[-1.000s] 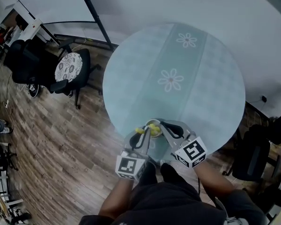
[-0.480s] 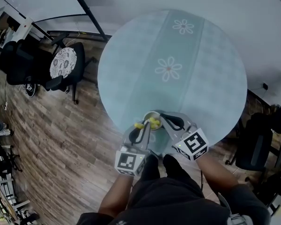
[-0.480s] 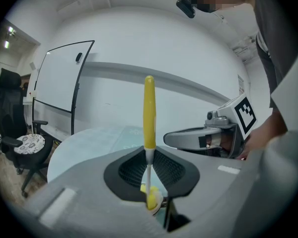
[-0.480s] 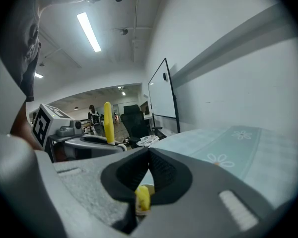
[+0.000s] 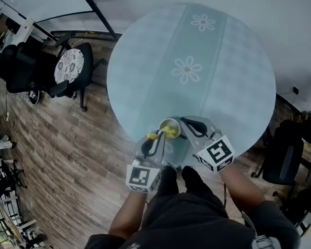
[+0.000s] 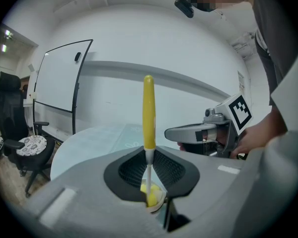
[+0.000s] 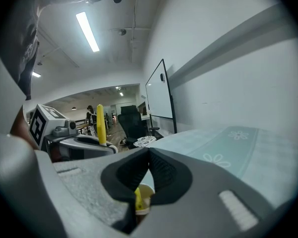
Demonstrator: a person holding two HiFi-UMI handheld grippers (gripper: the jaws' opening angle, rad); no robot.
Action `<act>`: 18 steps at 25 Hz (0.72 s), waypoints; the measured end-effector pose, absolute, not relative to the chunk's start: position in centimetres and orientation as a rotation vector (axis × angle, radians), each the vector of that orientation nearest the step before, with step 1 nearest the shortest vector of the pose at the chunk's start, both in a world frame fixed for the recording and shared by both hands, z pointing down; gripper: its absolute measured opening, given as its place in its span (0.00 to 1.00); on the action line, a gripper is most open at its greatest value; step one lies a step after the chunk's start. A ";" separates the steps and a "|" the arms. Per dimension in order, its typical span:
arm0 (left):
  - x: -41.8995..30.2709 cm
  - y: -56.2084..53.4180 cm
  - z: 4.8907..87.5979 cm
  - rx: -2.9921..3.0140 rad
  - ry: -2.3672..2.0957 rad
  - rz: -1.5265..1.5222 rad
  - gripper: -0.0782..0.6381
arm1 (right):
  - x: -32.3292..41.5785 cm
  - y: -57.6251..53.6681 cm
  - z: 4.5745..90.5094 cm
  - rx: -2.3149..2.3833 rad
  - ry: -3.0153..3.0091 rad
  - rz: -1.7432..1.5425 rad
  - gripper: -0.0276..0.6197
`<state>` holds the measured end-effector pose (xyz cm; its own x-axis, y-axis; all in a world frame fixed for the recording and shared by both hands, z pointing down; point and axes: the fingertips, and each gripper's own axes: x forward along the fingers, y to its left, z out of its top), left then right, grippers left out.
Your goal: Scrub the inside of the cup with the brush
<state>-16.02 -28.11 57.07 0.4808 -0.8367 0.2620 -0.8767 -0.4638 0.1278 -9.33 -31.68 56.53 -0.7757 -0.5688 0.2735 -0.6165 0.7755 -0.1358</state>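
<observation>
A small pale cup (image 5: 169,129) stands near the round table's near edge (image 5: 145,139). My right gripper (image 5: 183,125) is shut on the cup's wall from the right. My left gripper (image 5: 157,139) is shut on the brush, whose yellow handle (image 6: 148,112) stands upright between the jaws. The yellow brush head (image 6: 151,194) sits down inside the cup (image 6: 156,203). In the right gripper view, the cup (image 7: 143,196) shows just below the closed jaws of the right gripper (image 7: 148,155), with the brush (image 7: 137,201) in it. The left gripper (image 7: 84,146) shows at the left of that view.
The table wears a pale green cloth with flower prints (image 5: 187,69). Black office chairs (image 5: 67,69) stand on the wood floor to the left, another chair (image 5: 282,154) to the right. A whiteboard stand (image 5: 93,7) is behind the table.
The head view has shifted, so the table sits higher in the frame. Both grippers stay closed around the cup and brush, with the brush head still in the cup.
</observation>
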 end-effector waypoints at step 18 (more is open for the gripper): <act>-15.7 -30.0 57.8 2.510 -1.491 0.306 0.16 | -7.7 -32.4 57.4 0.972 -2.750 0.335 0.05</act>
